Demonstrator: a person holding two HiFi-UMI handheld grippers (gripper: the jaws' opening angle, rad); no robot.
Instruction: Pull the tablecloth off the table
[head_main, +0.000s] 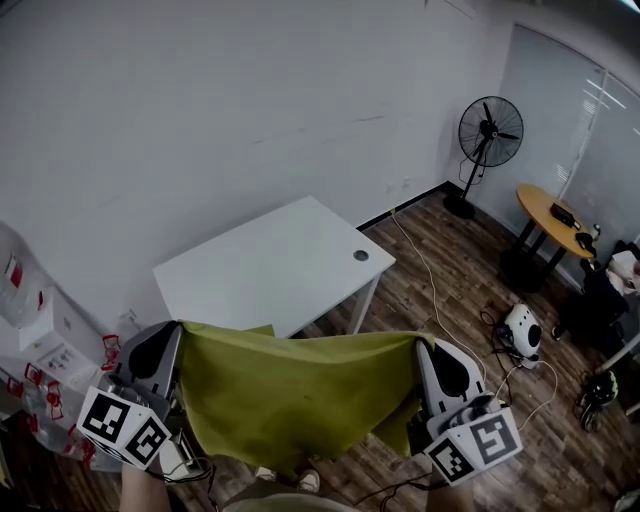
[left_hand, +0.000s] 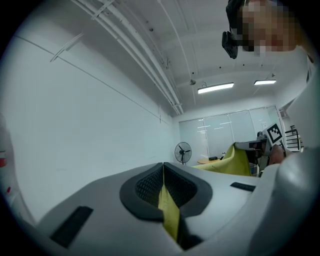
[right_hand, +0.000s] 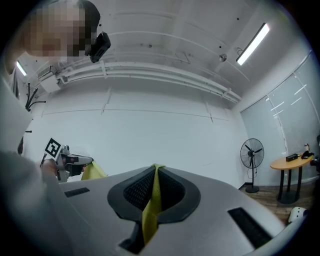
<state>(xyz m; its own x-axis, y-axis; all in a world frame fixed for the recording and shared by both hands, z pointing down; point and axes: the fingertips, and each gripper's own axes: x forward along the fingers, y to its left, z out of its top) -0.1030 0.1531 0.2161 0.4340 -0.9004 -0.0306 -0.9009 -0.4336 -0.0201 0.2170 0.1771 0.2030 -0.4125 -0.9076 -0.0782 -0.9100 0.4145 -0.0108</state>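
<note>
The olive tablecloth (head_main: 290, 395), clear of the white worktop (head_main: 270, 265), is clenched at its corners in the left tongs (head_main: 176, 330) and right tongs (head_main: 422, 345); both grips should be held firm and level.

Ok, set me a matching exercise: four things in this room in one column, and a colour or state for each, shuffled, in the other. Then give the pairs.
1. tablecloth
2. rectangular table
3. fan
4. round table

A. black, standing on the floor
B. white top, no cloth on it
C. olive green, held up in the air
D. orange-brown top

Pairs: 1-C; 2-B; 3-A; 4-D
</note>
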